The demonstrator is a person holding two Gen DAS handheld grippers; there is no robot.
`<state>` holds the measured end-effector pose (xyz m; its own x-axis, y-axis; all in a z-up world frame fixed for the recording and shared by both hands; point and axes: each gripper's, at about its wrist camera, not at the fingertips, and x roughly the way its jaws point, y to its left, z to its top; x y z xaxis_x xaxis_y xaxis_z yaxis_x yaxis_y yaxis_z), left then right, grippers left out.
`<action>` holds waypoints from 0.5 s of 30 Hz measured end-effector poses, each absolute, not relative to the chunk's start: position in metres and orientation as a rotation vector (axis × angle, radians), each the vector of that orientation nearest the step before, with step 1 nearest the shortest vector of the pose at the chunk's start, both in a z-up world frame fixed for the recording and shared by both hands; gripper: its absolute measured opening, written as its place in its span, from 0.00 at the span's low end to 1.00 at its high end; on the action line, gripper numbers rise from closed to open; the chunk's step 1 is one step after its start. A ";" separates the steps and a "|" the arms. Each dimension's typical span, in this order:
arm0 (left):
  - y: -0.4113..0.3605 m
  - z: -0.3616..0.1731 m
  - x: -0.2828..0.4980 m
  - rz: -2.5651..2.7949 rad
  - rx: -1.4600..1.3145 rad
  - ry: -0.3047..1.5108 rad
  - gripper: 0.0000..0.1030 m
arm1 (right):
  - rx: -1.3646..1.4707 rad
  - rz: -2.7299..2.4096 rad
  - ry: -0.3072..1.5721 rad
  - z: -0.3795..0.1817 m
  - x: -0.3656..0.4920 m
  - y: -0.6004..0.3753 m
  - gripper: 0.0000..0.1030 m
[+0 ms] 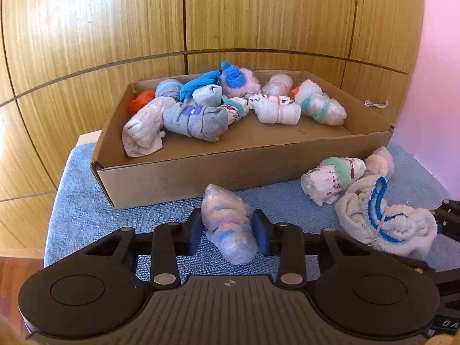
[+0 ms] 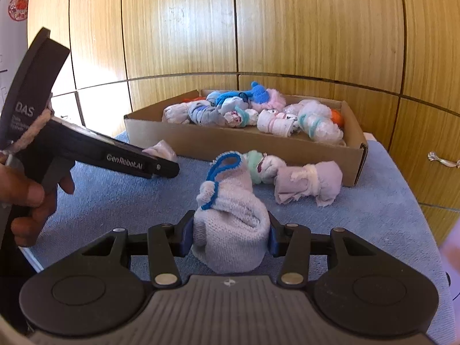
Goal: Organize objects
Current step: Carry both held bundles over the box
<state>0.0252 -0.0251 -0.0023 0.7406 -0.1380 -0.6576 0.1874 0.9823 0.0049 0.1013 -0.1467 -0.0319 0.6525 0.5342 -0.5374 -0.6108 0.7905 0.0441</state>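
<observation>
each claw, left [image 1: 227, 227] and right [image 2: 230, 233], is clamped on one sock roll [image 1: 228, 224] [image 2: 230, 230] for transfer into the box [image 1: 172, 178].

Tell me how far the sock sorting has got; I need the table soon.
Done: about ten rolled sock bundles already lie in the brown cardboard box. In hand: the left tongs clamp a pastel-striped fuzzy roll; the right tongs clamp a white knitted roll with blue trim. Left: a white roll with a green band and a pale lilac roll on the blue towel.
</observation>
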 end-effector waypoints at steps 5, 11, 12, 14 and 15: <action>-0.024 -0.002 0.023 -0.183 0.071 0.715 0.37 | -0.125 0.657 0.557 -0.033 0.101 -0.149 0.40; -0.021 0.005 0.012 -0.194 0.087 0.714 0.36 | -0.125 0.662 0.549 -0.026 0.099 -0.152 0.38; -0.019 0.008 0.010 -0.198 0.088 0.713 0.36 | -0.121 0.665 0.546 -0.024 0.098 -0.152 0.38; -0.015 0.012 0.005 -0.199 0.094 0.706 0.36 | -0.115 0.672 0.533 -0.017 0.096 -0.155 0.38; -0.013 0.015 0.003 -0.198 0.095 0.707 0.36 | -0.113 0.675 0.527 -0.013 0.095 -0.156 0.38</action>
<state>0.0032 -0.0131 0.0146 0.7425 -0.1480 -0.6533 0.2122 0.9770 0.0199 0.0948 -0.1562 -0.0133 0.6556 0.5664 -0.4993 -0.6223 0.7799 0.0675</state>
